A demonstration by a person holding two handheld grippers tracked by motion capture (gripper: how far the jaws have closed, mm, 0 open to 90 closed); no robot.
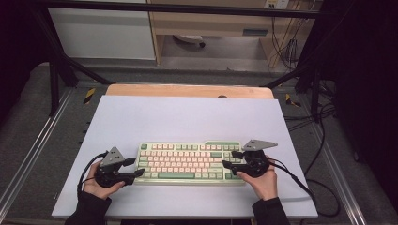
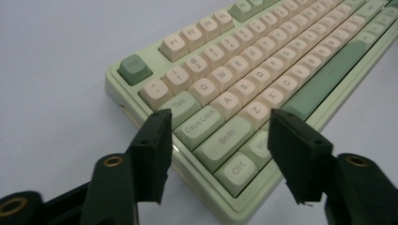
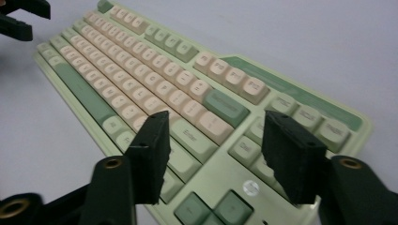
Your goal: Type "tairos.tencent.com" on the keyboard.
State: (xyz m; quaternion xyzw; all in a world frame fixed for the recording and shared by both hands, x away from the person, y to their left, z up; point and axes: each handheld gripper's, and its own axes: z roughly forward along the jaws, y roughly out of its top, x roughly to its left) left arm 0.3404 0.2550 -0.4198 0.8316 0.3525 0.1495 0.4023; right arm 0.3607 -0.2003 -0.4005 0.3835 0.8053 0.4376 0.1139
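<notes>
Left claw (image 1: 140,166) held wide open, nothing between its jaws, poised at the near-left corner of the keyboard (image 1: 187,162), over the Shift, Ctrl and Caps Lock keys as seen in the left gripper view (image 2: 218,136). Right claw (image 1: 227,159) likewise spread wide and empty, hovering above the keyboard's right end, near the Enter key (image 3: 190,136) and the arrow cluster. Gripped from below by the left hand (image 1: 99,185) and the right hand (image 1: 262,180), dark sleeves entering at the bottom edge. Keyboard pale green with cream and darker green keycaps, lying flat and square on the white sheet covering the bench (image 1: 187,117), toward its near edge.
</notes>
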